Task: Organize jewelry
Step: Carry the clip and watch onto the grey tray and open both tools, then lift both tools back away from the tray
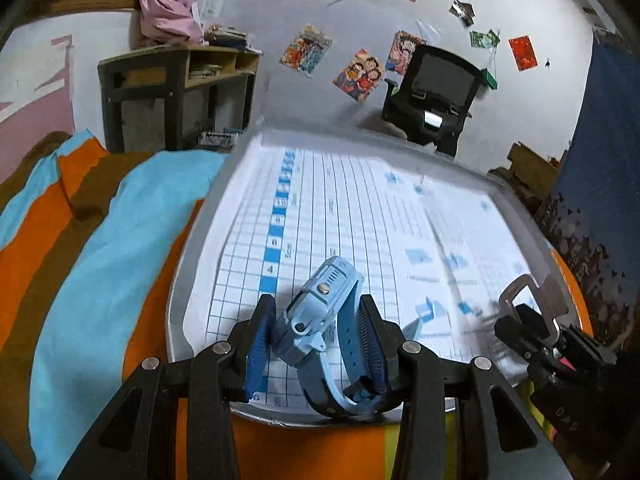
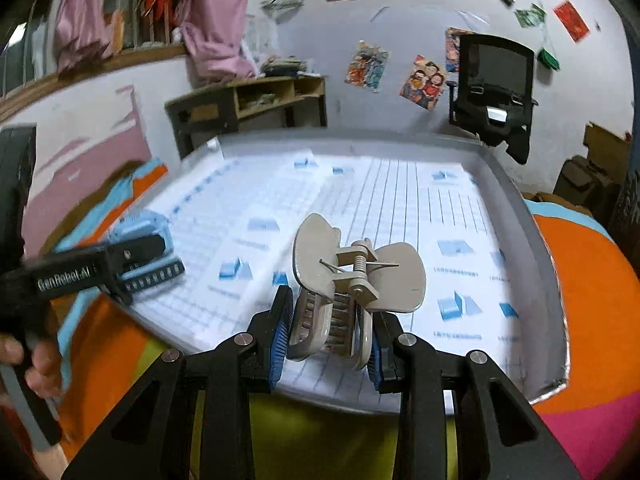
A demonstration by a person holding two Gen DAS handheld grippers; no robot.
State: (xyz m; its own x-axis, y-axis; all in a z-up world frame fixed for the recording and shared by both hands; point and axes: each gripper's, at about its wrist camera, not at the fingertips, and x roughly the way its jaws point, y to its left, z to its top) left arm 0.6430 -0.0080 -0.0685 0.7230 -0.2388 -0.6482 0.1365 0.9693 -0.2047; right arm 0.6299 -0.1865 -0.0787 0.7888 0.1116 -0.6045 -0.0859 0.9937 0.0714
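Note:
My left gripper (image 1: 320, 336) is shut on a light blue smartwatch (image 1: 320, 308), its face tilted up and its strap looping down between the blue pads. My right gripper (image 2: 326, 330) is shut on a beige claw hair clip (image 2: 352, 276), its wings and spring sticking up above the fingers. Both hover over the near edge of a grey tray (image 2: 516, 200) lined with white gridded paper (image 1: 360, 220). In the right wrist view the left gripper (image 2: 132, 268) and the watch (image 2: 140, 222) appear at the left; in the left wrist view the clip (image 1: 528, 296) shows at the right.
The tray (image 1: 188, 264) rests on a striped orange, blue and brown bedspread (image 1: 80, 240). A wooden desk (image 1: 180, 80) and a black office chair (image 1: 436, 88) stand against the far wall. A person's hand (image 2: 28, 364) holds the left gripper's handle.

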